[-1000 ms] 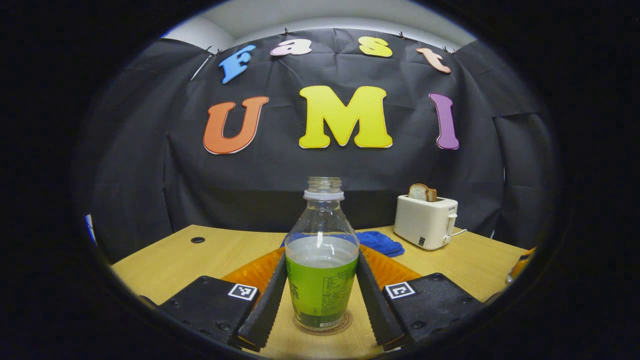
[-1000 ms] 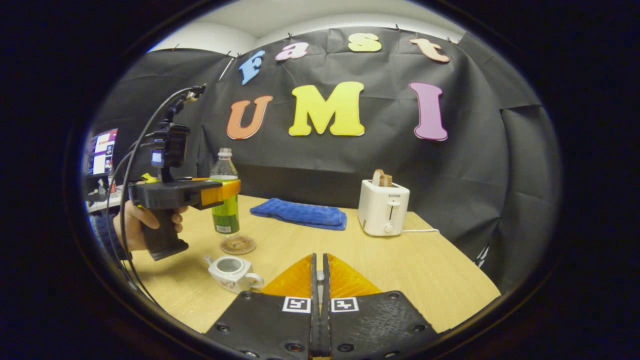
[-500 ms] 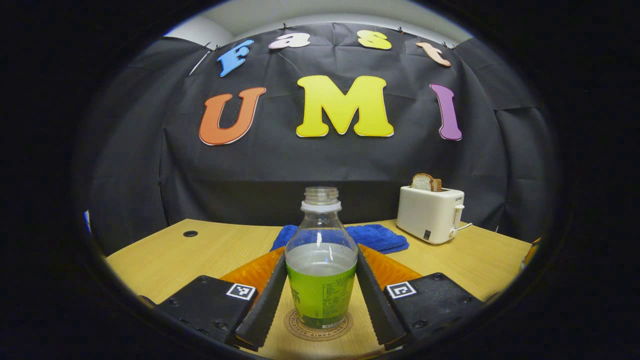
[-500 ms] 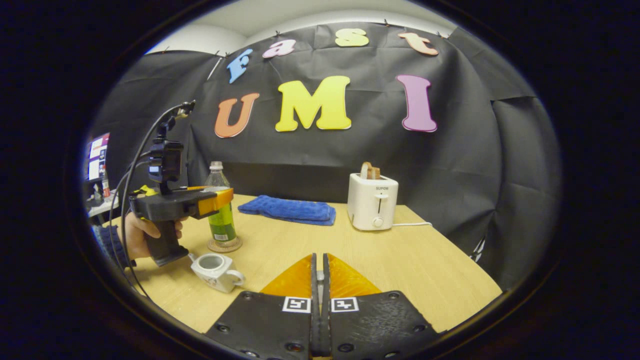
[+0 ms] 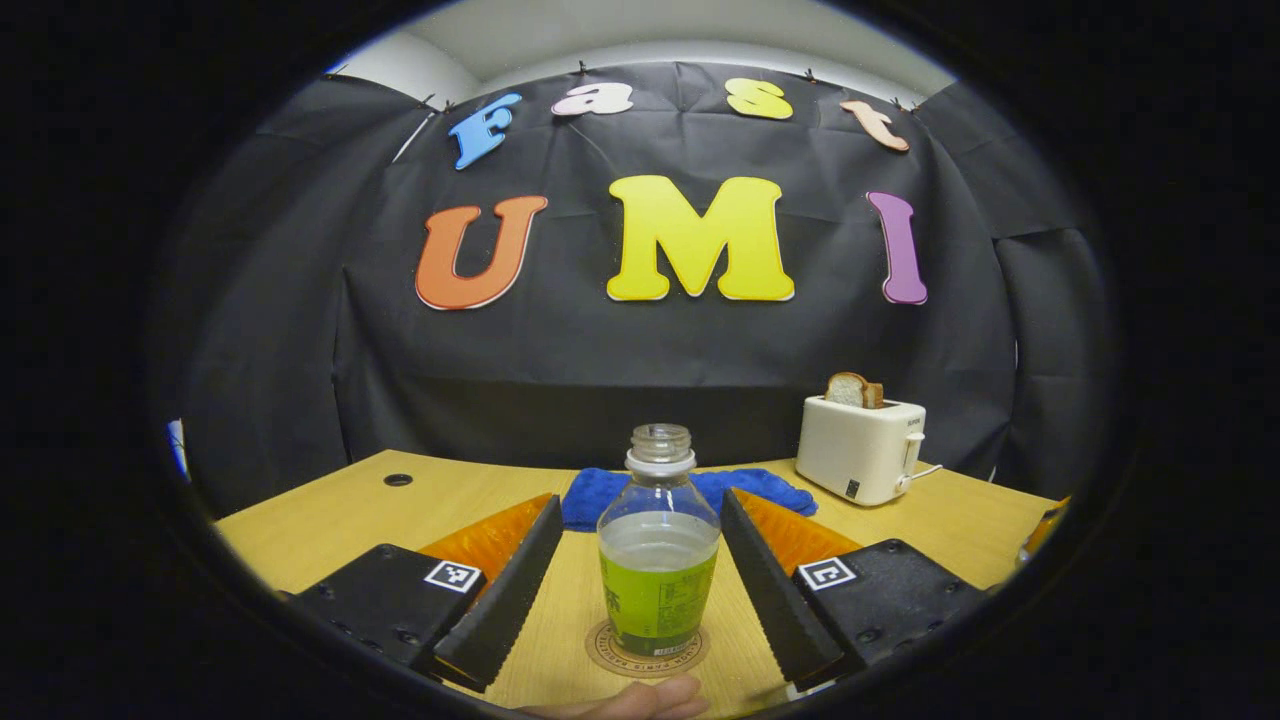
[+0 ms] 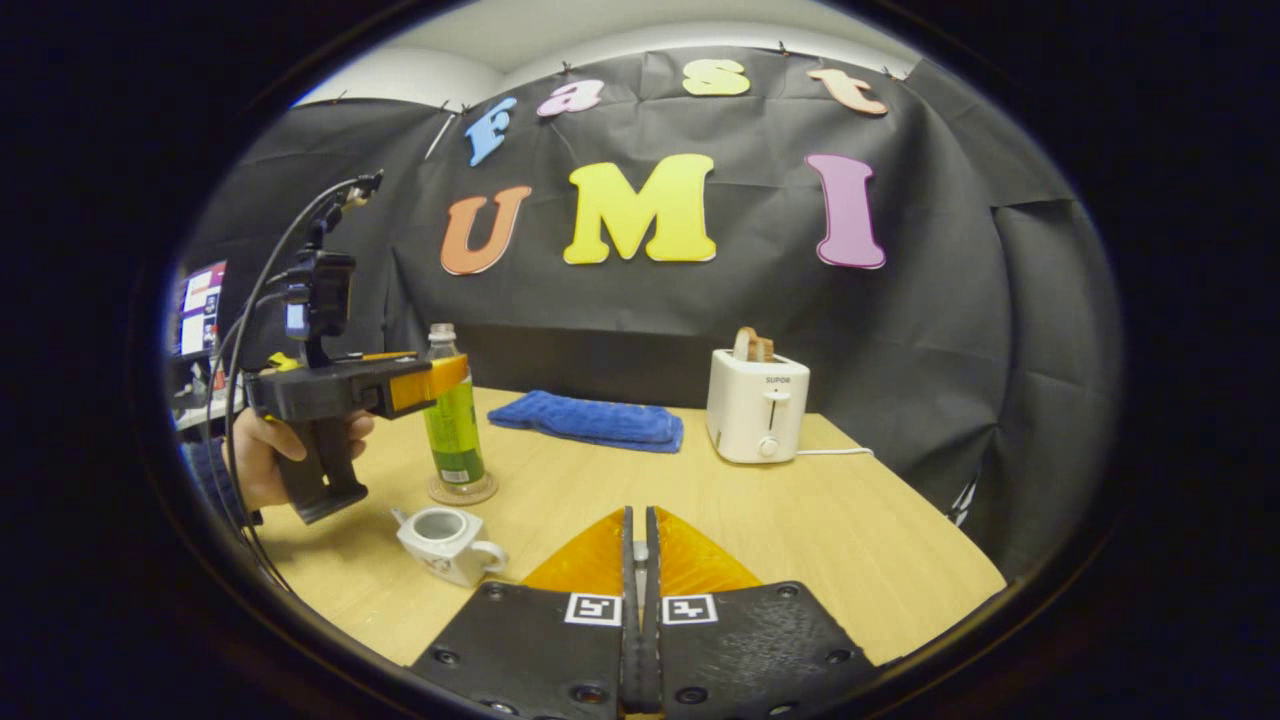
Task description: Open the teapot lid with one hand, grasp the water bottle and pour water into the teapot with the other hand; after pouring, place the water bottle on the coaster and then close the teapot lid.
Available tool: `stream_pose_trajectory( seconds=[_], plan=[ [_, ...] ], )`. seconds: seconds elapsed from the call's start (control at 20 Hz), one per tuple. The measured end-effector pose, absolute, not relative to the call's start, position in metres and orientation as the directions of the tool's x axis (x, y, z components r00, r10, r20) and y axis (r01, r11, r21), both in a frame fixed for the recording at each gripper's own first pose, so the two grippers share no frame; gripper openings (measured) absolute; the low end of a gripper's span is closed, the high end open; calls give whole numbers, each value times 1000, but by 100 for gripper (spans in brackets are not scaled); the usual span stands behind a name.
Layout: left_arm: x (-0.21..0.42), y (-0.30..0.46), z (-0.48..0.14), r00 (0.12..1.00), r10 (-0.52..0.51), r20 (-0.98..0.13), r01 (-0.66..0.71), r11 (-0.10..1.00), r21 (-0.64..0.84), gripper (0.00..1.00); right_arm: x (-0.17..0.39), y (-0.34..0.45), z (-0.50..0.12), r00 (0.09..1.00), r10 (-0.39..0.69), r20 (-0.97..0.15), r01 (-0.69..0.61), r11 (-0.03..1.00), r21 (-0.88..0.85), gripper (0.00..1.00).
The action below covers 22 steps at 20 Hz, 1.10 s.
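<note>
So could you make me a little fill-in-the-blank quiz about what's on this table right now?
1. The water bottle stands on the round ____.
2. The left gripper around it is ____.
3. The teapot has no ____ on it.
4. Bread sticks out of the white ____.

Missing words: coaster; open; lid; toaster

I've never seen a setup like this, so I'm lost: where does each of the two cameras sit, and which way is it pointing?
Left gripper view: rides on the left tongs, looking along their open fingers at the water bottle standing on its coaster; a fingertip shows at the bottom edge.
Right gripper view: rides on the right tongs, fingers shut, facing the table; the left tongs and the hand holding them show farther off, beside the open teapot.
Shared: bottle, coaster, blue towel, toaster.
</note>
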<state>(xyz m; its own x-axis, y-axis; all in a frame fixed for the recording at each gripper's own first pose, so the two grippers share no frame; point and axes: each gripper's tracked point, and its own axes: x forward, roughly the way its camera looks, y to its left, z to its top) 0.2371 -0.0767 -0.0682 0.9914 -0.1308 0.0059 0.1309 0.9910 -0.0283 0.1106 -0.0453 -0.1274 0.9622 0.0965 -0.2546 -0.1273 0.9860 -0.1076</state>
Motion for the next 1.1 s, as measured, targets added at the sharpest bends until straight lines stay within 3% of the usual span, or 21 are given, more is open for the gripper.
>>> stream_pose_trajectory(
  seconds=[0.25, 0.7, 0.85, 1.1],
  plan=[
    [191, -49, -24, 991, -117, 72, 121, 991, -61, 98, 101, -22, -120, 959, 134, -250, -167, 979, -118, 0],
    [85, 20, -27, 1000, -2, 24, 3, 1000, -21, 98, 101, 60, -82, 926, 353, -130, -342, 934, 100, 0],
    [64, 31, -46, 999, -2, -35, 0, 998, -56, 99, 109, 78, -87, 924, 361, -122, -350, 931, 102, 0],
    [54, 50, -43, 999, -8, -44, 6, 999, -41, 99, 127, 100, -116, 925, 349, -148, -335, 936, 112, 0]
  ],
)
